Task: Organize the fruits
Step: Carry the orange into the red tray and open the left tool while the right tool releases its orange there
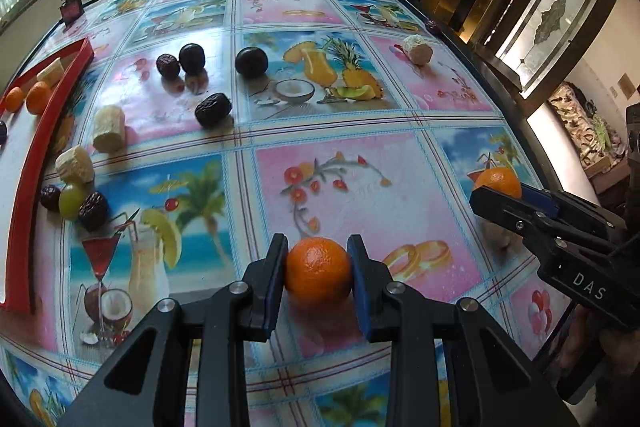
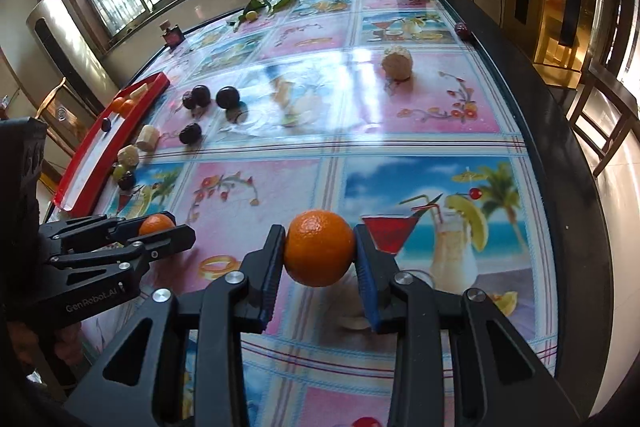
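I hold a round orange tangerine in my left gripper, a second tangerine in my right gripper — both clamped above the fruit-print tablecloth; smooth peel could slip free short of the long red tray.

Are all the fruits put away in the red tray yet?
Not yet. Two small oranges and a pale chunk already lie in the long red tray. The left gripper is shut on a round orange, and the right gripper on another orange. Dark plums, wrinkled dates, a green grape and pale chunks remain on the table.
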Tool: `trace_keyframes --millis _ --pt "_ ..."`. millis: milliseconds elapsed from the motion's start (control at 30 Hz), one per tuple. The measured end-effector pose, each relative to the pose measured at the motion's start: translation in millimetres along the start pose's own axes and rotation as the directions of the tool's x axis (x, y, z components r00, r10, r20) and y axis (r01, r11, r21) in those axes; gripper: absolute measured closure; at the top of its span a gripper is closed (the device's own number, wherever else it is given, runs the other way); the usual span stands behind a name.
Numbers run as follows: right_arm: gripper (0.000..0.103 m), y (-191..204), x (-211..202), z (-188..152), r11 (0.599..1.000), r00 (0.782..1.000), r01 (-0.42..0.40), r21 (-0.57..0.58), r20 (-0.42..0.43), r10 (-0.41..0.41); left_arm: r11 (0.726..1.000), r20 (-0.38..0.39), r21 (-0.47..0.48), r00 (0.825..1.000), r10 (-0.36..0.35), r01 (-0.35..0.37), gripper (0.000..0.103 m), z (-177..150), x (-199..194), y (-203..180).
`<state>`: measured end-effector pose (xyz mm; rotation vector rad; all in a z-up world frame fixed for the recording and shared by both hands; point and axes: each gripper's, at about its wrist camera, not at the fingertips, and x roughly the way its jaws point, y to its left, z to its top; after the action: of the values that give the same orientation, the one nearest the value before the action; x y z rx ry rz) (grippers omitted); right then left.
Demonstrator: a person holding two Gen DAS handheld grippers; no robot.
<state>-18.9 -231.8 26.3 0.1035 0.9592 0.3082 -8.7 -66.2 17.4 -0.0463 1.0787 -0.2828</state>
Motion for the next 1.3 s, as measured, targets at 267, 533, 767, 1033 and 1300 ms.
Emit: trace_keyframes --millis 267,533,767,1033,1300 --pt "0.067 66.9 8.4 2.4 0.997 0.999 -0.045 -0.058 -0.033 0.044 0.999 0.019 -0.033 1.000 -0.017 0.018 0.073 -14.9 -24.5 40.7" --pt "0.067 147.9 25.8 26.5 0.976 0.991 -0.132 -0.172 -0.043 0.127 0.992 0.091 -0.124 0.996 -0.006 0.017 0.073 -15.4 -56.4 101.2" --pt "0.066 225.1 62.6 57.3 0.942 0.972 -0.235 -0.241 -0.081 0.222 0.969 0.143 -0.245 0.987 0.072 -0.035 0.073 -11.1 -79.5 175.4" --pt "0.066 304.6 111.0 88.8 0.909 0.961 -0.277 -0.312 -0.111 0.255 0.921 0.164 -0.356 0.959 0.229 -0.159 0.073 8.9 -93.7 261.5" --pt "0.066 347.6 154.6 115.5 0.915 0.973 -0.228 -0.334 -0.109 0.203 0.873 0.103 -0.415 0.941 0.324 -0.255 0.073 28.1 -72.7 322.5"
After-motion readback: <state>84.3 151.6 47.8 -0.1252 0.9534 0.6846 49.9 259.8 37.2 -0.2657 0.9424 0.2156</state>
